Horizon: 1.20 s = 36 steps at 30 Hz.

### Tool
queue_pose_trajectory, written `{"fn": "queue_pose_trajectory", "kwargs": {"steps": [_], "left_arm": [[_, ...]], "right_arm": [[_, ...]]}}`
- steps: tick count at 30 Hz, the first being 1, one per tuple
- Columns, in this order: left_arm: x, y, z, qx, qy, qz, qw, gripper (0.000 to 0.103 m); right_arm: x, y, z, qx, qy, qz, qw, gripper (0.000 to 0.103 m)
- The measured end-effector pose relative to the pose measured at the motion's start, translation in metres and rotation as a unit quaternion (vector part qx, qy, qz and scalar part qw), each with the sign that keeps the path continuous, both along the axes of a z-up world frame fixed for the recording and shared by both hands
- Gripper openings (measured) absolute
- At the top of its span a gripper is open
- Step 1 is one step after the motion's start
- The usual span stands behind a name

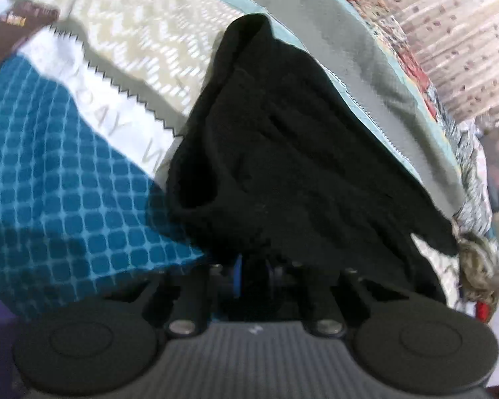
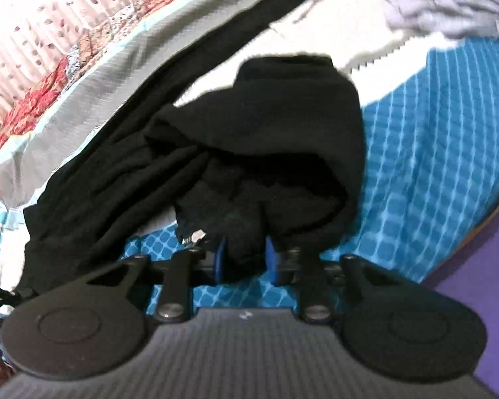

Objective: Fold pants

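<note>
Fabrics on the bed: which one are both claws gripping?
The black pants, the only plain black cloth. The right claw and left claw pinch them. The blue checked cover and grey sheet lie underneath.

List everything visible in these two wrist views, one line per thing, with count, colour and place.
pants: one, black, bunched on the bed, near edge caught in both tongs
bedspread: one, blue grid with white and cream bands, under the pants
quilt: one, grey-green with teal edge and red patchwork border, beside the pants
curtain: one, pale with small dark motifs, behind the bed
grey striped cloth: one, grey, far side of the bed
left tongs: one, black with blue pads, shut on the pants
right tongs: one, black with blue pads, shut on a fold of the pants
</note>
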State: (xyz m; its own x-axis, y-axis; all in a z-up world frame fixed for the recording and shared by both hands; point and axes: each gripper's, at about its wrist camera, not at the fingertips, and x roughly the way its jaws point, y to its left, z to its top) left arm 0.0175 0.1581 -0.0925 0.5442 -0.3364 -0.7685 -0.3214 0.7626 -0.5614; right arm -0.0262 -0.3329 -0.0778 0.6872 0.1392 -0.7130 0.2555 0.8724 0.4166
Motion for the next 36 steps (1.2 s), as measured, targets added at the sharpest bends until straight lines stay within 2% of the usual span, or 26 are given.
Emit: {"fn": "queue_pose_trajectory", "kwargs": {"steps": [2,5,8,10,12,13,14,15,16,18,24,25,27,28,29,31,32,33,34,36], "left_arm": [[-0.006,0.005,0.006,0.001,-0.010,0.003,0.9999,0.008],[-0.022,0.024,0.017,-0.013,-0.026,0.014,0.9995,0.007],[-0.038,0.046,0.025,-0.031,-0.036,0.033,0.9983,0.007],[-0.046,0.057,0.025,-0.031,-0.034,0.045,0.9979,0.007],[-0.048,0.060,0.018,-0.029,-0.020,0.051,0.9981,0.007],[-0.048,0.061,0.013,-0.032,-0.012,0.053,0.9980,0.007],[-0.048,0.060,0.010,-0.033,-0.006,0.055,0.9979,0.008],[-0.047,0.058,0.007,-0.030,-0.004,0.054,0.9981,0.008],[-0.047,0.055,0.008,-0.023,-0.004,0.050,0.9985,0.008],[-0.046,0.051,0.012,-0.004,-0.008,0.041,0.9991,0.009],[-0.037,0.050,0.015,0.001,0.001,0.039,0.9992,0.013],[-0.037,0.050,0.015,0.003,0.003,0.039,0.9992,0.016],[-0.035,0.047,0.014,0.001,0.011,0.041,0.9991,0.029],[-0.034,0.046,0.013,-0.005,0.015,0.043,0.9989,0.043],[-0.034,0.045,0.012,-0.014,0.016,0.044,0.9988,0.046],[-0.032,0.041,0.014,-0.025,0.013,0.039,0.9988,0.044],[-0.032,0.037,0.016,-0.025,0.010,0.036,0.9990,0.039],[-0.030,0.034,0.018,-0.017,0.007,0.032,0.9993,0.032],[-0.029,0.032,0.020,-0.009,0.006,0.027,0.9996,0.011],[-0.027,0.032,0.024,0.000,0.003,0.025,0.9997,0.008]], "right_arm": [[-0.002,-0.003,0.021,-0.055,-0.030,0.008,0.998,0.026],[-0.001,-0.020,0.058,-0.150,-0.071,0.011,0.986,0.025],[0.001,-0.049,0.093,-0.263,-0.106,-0.028,0.959,0.024],[0.009,-0.072,0.110,-0.301,-0.117,-0.074,0.943,0.024],[0.023,-0.090,0.110,-0.317,-0.104,-0.100,0.938,0.027],[0.029,-0.096,0.104,-0.336,-0.093,-0.119,0.930,0.030],[0.034,-0.101,0.096,-0.359,-0.081,-0.142,0.919,0.034],[0.037,-0.107,0.089,-0.365,-0.067,-0.155,0.916,0.044],[0.035,-0.114,0.084,-0.350,-0.056,-0.164,0.921,0.046],[0.020,-0.124,0.076,-0.285,-0.062,-0.174,0.941,0.045],[-0.011,-0.113,0.053,-0.186,-0.062,-0.164,0.967,0.046],[-0.017,-0.110,0.049,-0.168,-0.063,-0.154,0.972,0.046],[-0.015,-0.099,0.042,-0.163,-0.055,-0.136,0.976,0.046],[-0.012,-0.092,0.039,-0.168,-0.050,-0.129,0.976,0.046],[-0.010,-0.091,0.035,-0.169,-0.046,-0.125,0.977,0.046],[-0.007,-0.093,0.034,-0.150,-0.051,-0.131,0.978,0.046],[-0.006,-0.097,0.036,-0.140,-0.059,-0.142,0.978,0.046],[-0.005,-0.102,0.038,-0.131,-0.069,-0.155,0.977,0.046],[-0.003,-0.107,0.041,-0.129,-0.076,-0.163,0.975,0.046],[0.006,-0.118,0.042,-0.149,-0.076,-0.175,0.970,0.052]]}}
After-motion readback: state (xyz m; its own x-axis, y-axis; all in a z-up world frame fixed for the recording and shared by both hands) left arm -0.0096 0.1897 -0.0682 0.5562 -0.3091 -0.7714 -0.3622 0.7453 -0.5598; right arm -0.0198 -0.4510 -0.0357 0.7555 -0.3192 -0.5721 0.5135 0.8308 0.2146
